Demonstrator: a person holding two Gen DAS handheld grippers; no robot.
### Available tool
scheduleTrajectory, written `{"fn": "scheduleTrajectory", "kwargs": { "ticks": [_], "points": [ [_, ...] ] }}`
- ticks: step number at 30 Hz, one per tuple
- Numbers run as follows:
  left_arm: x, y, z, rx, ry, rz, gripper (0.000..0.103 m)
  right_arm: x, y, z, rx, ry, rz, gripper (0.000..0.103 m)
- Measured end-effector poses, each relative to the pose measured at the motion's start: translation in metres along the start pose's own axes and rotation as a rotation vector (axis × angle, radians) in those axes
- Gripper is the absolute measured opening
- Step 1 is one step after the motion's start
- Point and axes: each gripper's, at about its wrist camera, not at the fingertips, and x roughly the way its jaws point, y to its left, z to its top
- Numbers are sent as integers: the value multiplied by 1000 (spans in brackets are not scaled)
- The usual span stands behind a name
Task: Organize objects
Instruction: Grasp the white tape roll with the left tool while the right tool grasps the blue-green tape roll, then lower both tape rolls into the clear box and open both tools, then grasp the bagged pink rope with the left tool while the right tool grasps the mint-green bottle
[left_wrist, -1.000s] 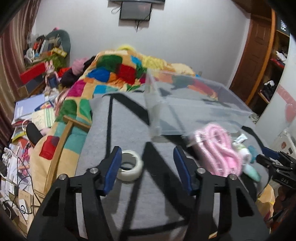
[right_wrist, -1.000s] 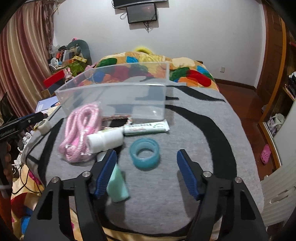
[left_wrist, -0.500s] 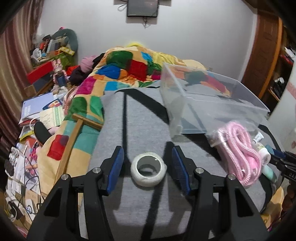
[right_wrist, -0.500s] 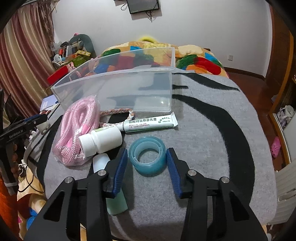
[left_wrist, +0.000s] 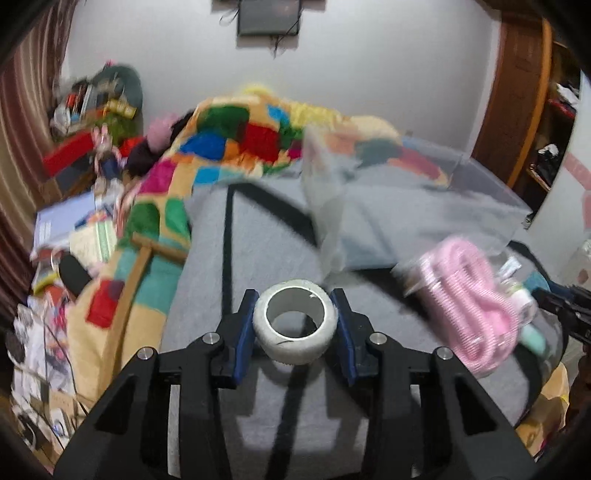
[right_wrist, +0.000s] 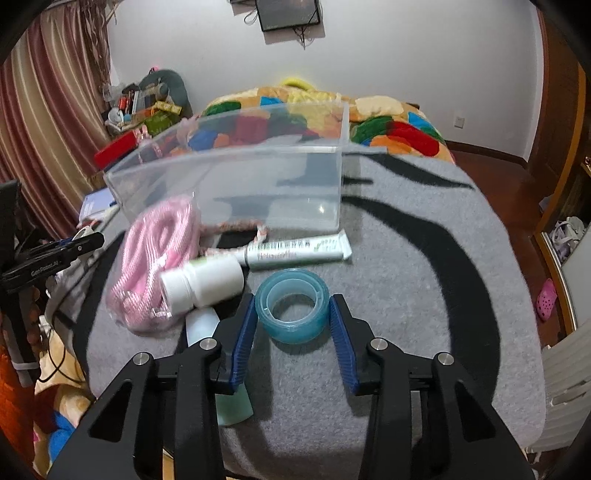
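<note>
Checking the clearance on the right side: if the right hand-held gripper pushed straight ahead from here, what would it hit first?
Apart from the blue tape roll already between its fingers, probably the ointment tube lying crosswise just beyond, then the clear plastic bin. Depth is uncertain.

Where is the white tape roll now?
In the left wrist view, the white tape roll sits clamped between the fingers of the left hand-held gripper, above the grey blanket, left of the pink rope bundle.

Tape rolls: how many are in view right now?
2. The white tape roll sits clamped between the left gripper fingers; the blue tape roll sits between the right gripper fingers. Others may be hidden.
</note>
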Motion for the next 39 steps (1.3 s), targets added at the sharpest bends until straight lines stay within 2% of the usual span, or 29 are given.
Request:
{"fn": "scheduleTrajectory", "kwargs": {
  "ticks": [5,8,11,16,21,28,35,37,39],
  "points": [
    [-20,-20,33,39,-93,-43,39,-20,-2,33,18,-101,24,36],
    [-22,-31,52,53,-122,-70,39,-30,1,56,11,-160,25,36],
    [-11,-41,70,65,-116,-91,39,-27,6,78,-5,-180,19,36],
    [22,-48,85,61,-37,-129,39,6,11,106,-7,-111,22,37],
    [55,-52,91,67,38,-111,39,43,16,119,-18,-29,9,36],
    [67,-63,89,93,65,-91,40,63,26,112,-67,19,-1,37],
    [50,-70,86,120,20,-72,62,57,29,111,-91,3,-17,38],
    [43,-72,87,129,1,-65,66,50,31,110,-95,-10,-18,39],
    [32,-74,86,140,-23,-57,75,38,32,108,-101,-33,-10,43]
  ]
}}
